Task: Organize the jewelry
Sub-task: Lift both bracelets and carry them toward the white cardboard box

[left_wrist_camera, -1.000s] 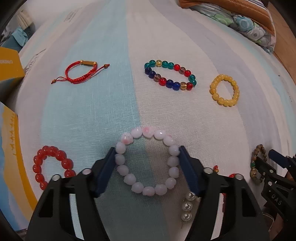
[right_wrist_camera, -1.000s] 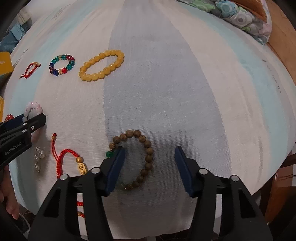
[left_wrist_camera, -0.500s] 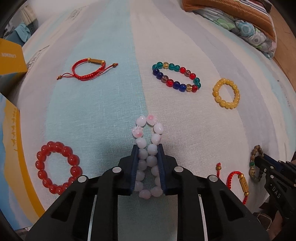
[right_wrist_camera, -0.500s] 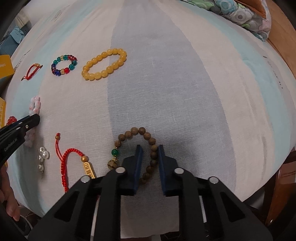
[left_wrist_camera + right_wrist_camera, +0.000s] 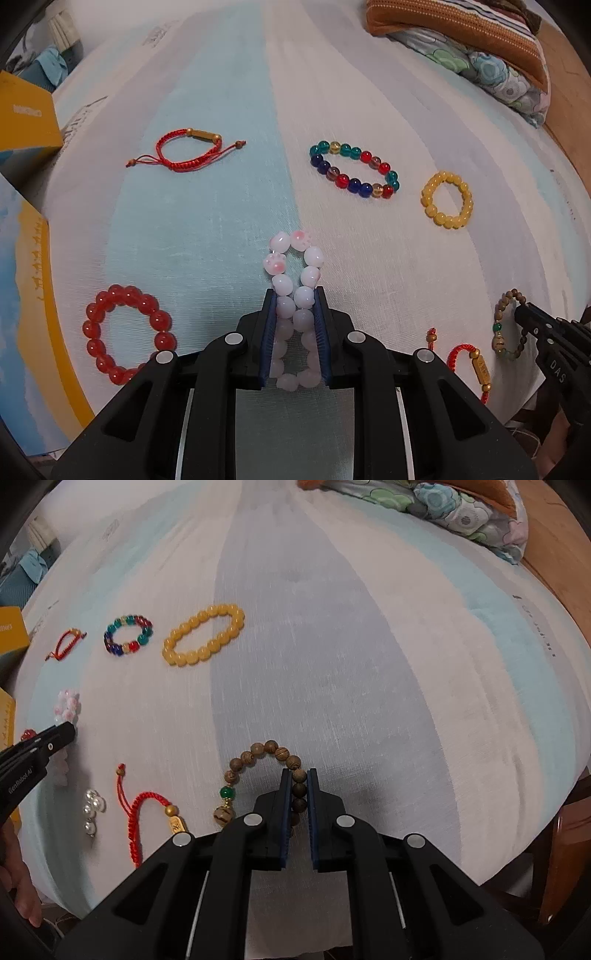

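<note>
Left claw (image 5: 294,299) clenched on pink bracelet (image 5: 293,273), squeezed flat between its fingers, far loop sticking out past the tips over the bed (image 5: 221,221). Right claw (image 5: 298,775) clenched on one side of wooden bracelet (image 5: 258,755); rest curves left of it.
</note>
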The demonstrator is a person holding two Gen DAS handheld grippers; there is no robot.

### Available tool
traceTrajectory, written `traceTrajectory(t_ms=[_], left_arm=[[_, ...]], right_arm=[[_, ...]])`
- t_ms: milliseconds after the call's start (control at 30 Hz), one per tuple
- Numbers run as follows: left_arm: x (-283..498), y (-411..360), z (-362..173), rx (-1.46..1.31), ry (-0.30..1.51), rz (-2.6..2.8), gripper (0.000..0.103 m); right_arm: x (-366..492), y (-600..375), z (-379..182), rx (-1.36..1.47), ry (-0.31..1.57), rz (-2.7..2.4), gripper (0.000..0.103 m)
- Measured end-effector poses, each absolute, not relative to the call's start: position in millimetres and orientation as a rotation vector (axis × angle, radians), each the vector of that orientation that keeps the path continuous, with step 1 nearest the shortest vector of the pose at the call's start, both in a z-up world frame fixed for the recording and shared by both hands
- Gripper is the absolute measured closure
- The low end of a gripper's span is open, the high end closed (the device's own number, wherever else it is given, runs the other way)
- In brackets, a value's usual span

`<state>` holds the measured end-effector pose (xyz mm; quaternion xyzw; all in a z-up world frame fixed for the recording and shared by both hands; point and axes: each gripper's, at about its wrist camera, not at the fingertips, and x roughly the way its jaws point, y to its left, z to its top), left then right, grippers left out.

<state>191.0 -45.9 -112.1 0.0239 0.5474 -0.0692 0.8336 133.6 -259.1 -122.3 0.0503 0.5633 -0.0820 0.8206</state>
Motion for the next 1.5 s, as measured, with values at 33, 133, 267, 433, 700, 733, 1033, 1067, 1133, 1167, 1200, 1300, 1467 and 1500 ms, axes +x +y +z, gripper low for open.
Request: traceTrajectory(t_ms=[33, 133, 267, 433, 700, 733, 1033, 1067, 1133, 1167, 1200, 1300, 1467, 1500], left_arm=[[190.4, -45.2, -110.7, 0.049, 1.156, -0.145, 0.084], [185.9, -43.6, -107.8, 0.045, 1.146, -0.144, 0.084], [178.9, -41.6, -102.8, 0.05, 1.133, -0.138, 0.084], [171.6, -43.4, -93.1, 0.056, 1.113, -0.14, 0.084], [158.3, -44.0, -67.4, 0.041, 1.076, -0.155, 0.084], [156.1, -43.3, -64.0, 0.038, 1.071, -0.158, 0.084], [141.1, -37.5, -35.8, 0.043, 1.031, -0.151, 0.084], [139.0, -36.6, -31.9, 0.043, 1.023, -0.15, 0.084], [135.8, -35.3, -26.3, 0.04, 1.013, -0.15, 0.084], [133.7, -34.0, -21.8, 0.037, 1.004, -0.149, 0.084], [132.0, -32.8, -18.5, 0.036, 0.998, -0.146, 0.084], [127.7, -28.2, -10.1, 0.029, 0.981, -0.138, 0.084], [121.3, -13.7, 2.9, 0.006, 0.963, -0.125, 0.084], [119.5, -10.2, 5.6, 0.002, 0.958, -0.122, 0.084]], right_arm=[[123.7, -260.0, -120.4, 0.112, 1.19, -0.173, 0.096], [121.7, -258.0, -114.6, 0.113, 1.165, -0.173, 0.096], [119.0, -253.7, -111.1, 0.102, 1.145, -0.168, 0.096], [117.1, -250.3, -105.7, 0.098, 1.117, -0.162, 0.096], [109.5, -246.9, -89.8, 0.101, 1.077, -0.161, 0.096], [109.3, -248.1, -86.4, 0.103, 1.068, -0.163, 0.096], [109.9, -250.4, -62.3, 0.136, 1.033, -0.172, 0.096], [109.8, -250.1, -60.7, 0.142, 1.033, -0.17, 0.096], [110.0, -247.9, -57.1, 0.146, 1.034, -0.163, 0.096], [110.1, -246.5, -55.6, 0.147, 1.033, -0.16, 0.096], [110.5, -243.6, -52.9, 0.135, 1.032, -0.161, 0.096], [110.6, -238.1, -45.1, 0.116, 1.024, -0.161, 0.096], [112.8, -226.1, -28.7, 0.102, 1.009, -0.142, 0.096], [113.4, -222.5, -24.8, 0.099, 1.005, -0.137, 0.096]])
